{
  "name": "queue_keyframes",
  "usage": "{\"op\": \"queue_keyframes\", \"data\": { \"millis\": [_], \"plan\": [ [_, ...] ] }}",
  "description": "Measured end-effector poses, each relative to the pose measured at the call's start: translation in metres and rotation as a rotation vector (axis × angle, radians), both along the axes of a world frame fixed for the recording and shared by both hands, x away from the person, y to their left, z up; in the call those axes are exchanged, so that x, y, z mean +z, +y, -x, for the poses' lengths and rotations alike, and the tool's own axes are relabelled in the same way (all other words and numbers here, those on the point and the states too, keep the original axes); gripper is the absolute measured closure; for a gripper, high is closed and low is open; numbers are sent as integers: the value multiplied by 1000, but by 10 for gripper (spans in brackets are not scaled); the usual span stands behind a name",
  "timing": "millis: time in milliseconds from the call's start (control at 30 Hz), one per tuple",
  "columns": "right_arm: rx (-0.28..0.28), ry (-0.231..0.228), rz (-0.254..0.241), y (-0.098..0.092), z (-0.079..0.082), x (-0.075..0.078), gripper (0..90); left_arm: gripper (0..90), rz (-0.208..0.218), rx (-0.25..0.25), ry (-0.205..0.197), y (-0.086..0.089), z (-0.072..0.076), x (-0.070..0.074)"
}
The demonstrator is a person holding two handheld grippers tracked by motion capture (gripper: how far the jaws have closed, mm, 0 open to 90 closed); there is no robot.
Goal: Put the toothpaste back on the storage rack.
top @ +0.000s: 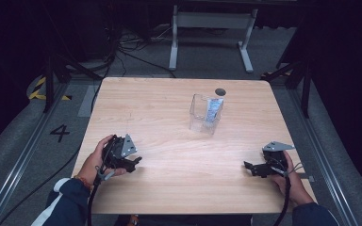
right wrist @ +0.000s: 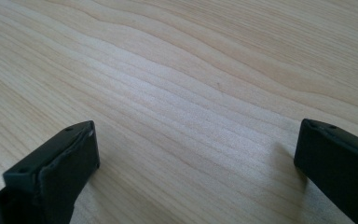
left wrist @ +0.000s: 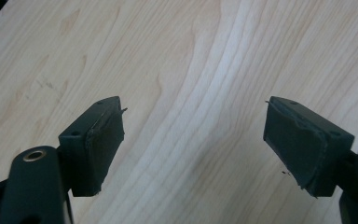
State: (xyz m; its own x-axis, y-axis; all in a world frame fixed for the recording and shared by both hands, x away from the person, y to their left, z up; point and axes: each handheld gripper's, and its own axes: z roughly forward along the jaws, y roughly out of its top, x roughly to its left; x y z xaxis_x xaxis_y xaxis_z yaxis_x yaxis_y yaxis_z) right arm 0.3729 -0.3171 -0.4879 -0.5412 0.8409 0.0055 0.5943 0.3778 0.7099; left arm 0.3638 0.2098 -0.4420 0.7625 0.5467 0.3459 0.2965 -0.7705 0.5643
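A clear plastic box (top: 206, 114) stands upright on the far middle of the wooden table (top: 169, 117), with a bluish packet (top: 212, 110) inside it. My left gripper (top: 135, 163) rests low over the table's near left, held by a hand, well short of the box. In the left gripper view its jaws (left wrist: 193, 140) stand apart with bare wood between them. My right gripper (top: 249, 167) sits at the near right, pointing left. Its jaws (right wrist: 196, 154) are wide open over bare wood too.
A small dark round hole (top: 220, 91) marks the tabletop behind the box. Beyond the table stand a white desk frame (top: 210, 33) and cables (top: 122, 47) on the grey floor. A painted "4" (top: 59, 132) lies on the floor at left.
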Motion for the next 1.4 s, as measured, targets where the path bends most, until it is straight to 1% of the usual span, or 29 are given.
{"op": "queue_keyframes", "data": {
  "millis": [67,100,133,200,233,267,333,433,467,533,567,633,767,800,833,867,900,933,967,1000,1033,1067,1100,1133,1267,1400],
  "plan": [
    [0,0,0,0,0,0,0,205,18,12,8,7,3,-4],
    [0,0,0,0,0,0,0,204,19,18,10,10,4,-6],
    [-1,0,0,0,0,0,0,203,31,27,7,15,6,-10],
    [-1,0,0,0,0,0,0,202,36,34,15,21,9,-12],
    [-1,0,0,0,0,0,0,202,44,37,21,25,11,-14],
    [-1,0,0,0,0,0,0,200,63,44,24,27,12,-16],
    [-1,0,0,0,0,0,0,197,69,45,28,33,15,-18],
    [-1,0,0,0,0,0,0,194,98,60,45,40,20,-22],
    [-1,0,0,0,0,0,0,192,110,66,45,42,21,-23],
    [-1,0,0,0,0,0,0,193,116,71,49,44,22,-23],
    [-1,0,0,0,0,0,0,193,138,77,55,48,24,-25],
    [-1,0,0,0,0,0,0,194,166,99,70,53,26,-27],
    [-3,1,-3,0,0,0,0,194,205,121,93,64,29,-31],
    [-3,1,-2,0,0,0,0,195,219,135,110,66,30,-32],
    [-3,1,-2,0,0,0,0,195,220,133,107,69,29,-33],
    [-3,1,-2,0,1,0,0,198,228,141,118,70,30,-34],
    [-3,1,-3,0,1,0,0,198,246,145,126,74,29,-35],
    [-4,2,-3,0,1,0,0,197,276,161,132,75,30,-37],
    [-4,2,-3,0,1,0,0,197,274,163,131,77,29,-37],
    [-3,1,-3,0,1,0,0,197,301,179,143,79,29,-39],
    [-3,1,-3,0,1,0,0,191,311,186,146,81,28,-39],
    [-3,1,-3,0,1,0,0,190,318,202,162,83,27,-39],
    [-3,1,-2,0,1,0,0,189,317,206,159,84,26,-39],
    [-3,1,-2,0,1,0,0,186,322,214,166,84,25,-39],
    [-4,2,-3,0,1,0,0,179,328,227,171,84,25,-40],
    [-5,2,-2,0,1,0,0,177,326,226,171,84,25,-40]
  ]
}}
